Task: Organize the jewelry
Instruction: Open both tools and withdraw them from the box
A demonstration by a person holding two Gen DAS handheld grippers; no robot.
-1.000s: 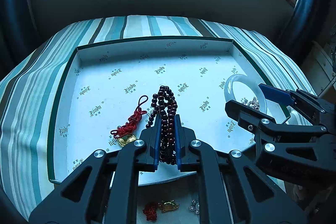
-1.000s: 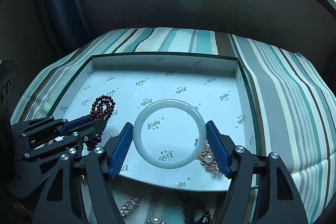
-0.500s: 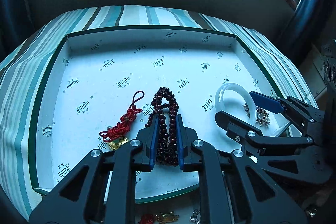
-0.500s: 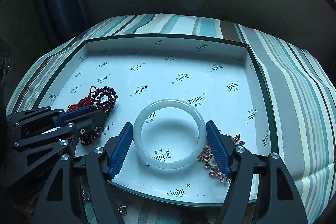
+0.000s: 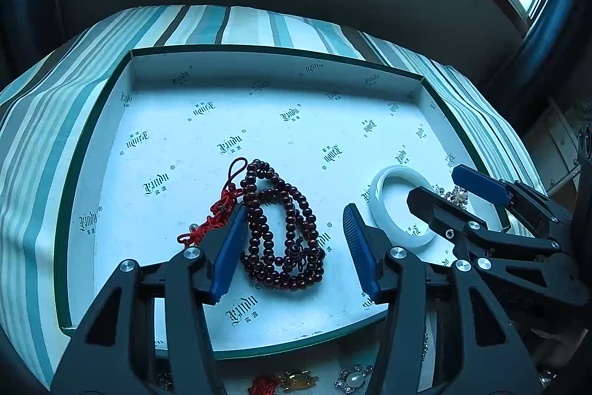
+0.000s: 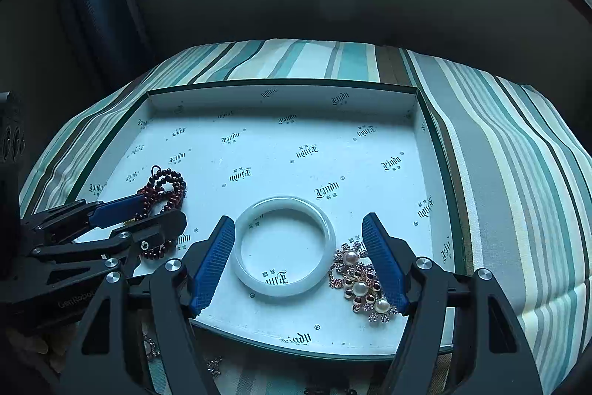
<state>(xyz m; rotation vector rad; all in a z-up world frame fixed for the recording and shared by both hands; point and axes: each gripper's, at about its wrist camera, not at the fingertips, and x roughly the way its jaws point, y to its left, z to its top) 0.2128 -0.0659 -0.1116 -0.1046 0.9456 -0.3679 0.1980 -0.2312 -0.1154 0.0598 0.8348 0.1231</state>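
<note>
A shallow white-lined box (image 5: 259, 87) (image 6: 281, 99) lies on a striped cloth. A dark red bead necklace (image 5: 281, 228) (image 6: 162, 187) lies loose in it between the fingers of my open left gripper (image 5: 292, 247). A red knotted cord charm (image 5: 218, 213) lies just left of the beads. A pale jade bangle (image 6: 285, 247) (image 5: 399, 206) lies flat between the fingers of my open right gripper (image 6: 299, 261). A pearl and rhinestone brooch chain (image 6: 359, 284) rests by the right finger.
Loose jewelry lies on the cloth in front of the box: a red and amber charm (image 5: 292, 382), a pearl brooch (image 5: 353, 378) and small sparkly pieces (image 6: 214, 365). A dark wall and windows stand behind the striped table (image 6: 499, 173).
My left gripper has opened and let go of the bead necklace, which now lies spread in the box. The right gripper stays open around the bangle. Both views shifted slightly.
</note>
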